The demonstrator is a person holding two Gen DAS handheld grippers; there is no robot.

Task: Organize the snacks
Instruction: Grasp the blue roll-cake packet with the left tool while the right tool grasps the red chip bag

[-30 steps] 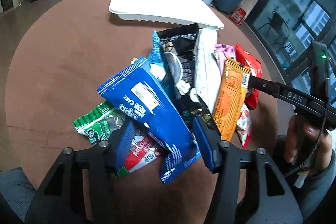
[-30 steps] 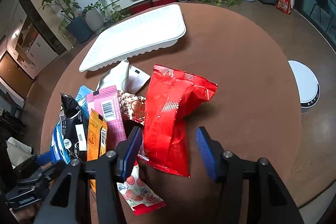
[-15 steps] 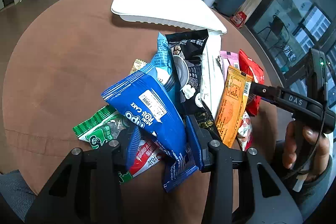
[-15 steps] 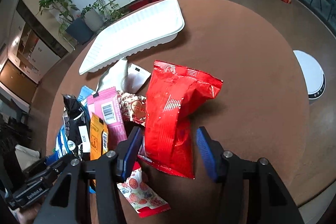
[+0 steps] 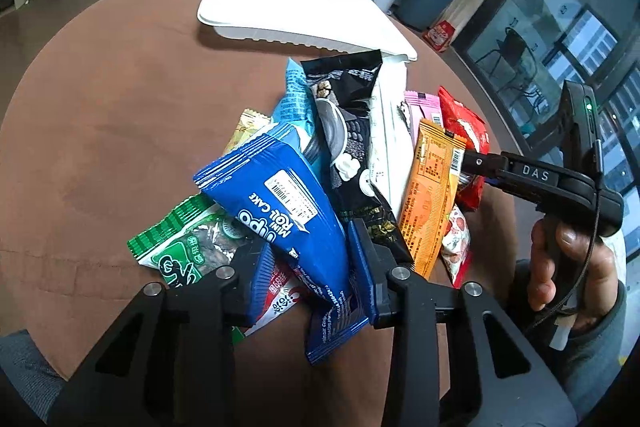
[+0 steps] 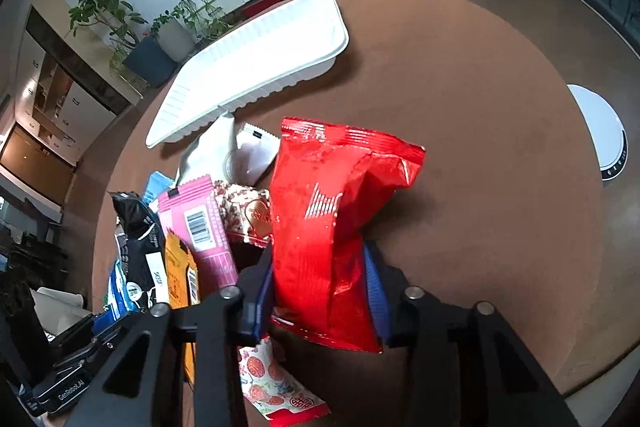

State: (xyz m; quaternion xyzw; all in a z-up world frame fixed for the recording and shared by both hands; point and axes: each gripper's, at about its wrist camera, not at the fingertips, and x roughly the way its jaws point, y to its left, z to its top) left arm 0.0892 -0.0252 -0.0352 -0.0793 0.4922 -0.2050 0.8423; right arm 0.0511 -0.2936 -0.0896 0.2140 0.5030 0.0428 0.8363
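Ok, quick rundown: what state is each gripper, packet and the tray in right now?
left gripper: shut on the blue Mini Roll Cake packet.
blue Mini Roll Cake packet: pinched at its lower end, tilted up over the pile.
right gripper: shut on the red snack bag.
red snack bag: gripped at its lower part, standing upright, crinkled.
white tray: empty, upright on the round table.
green packet: lying flat, sealed.
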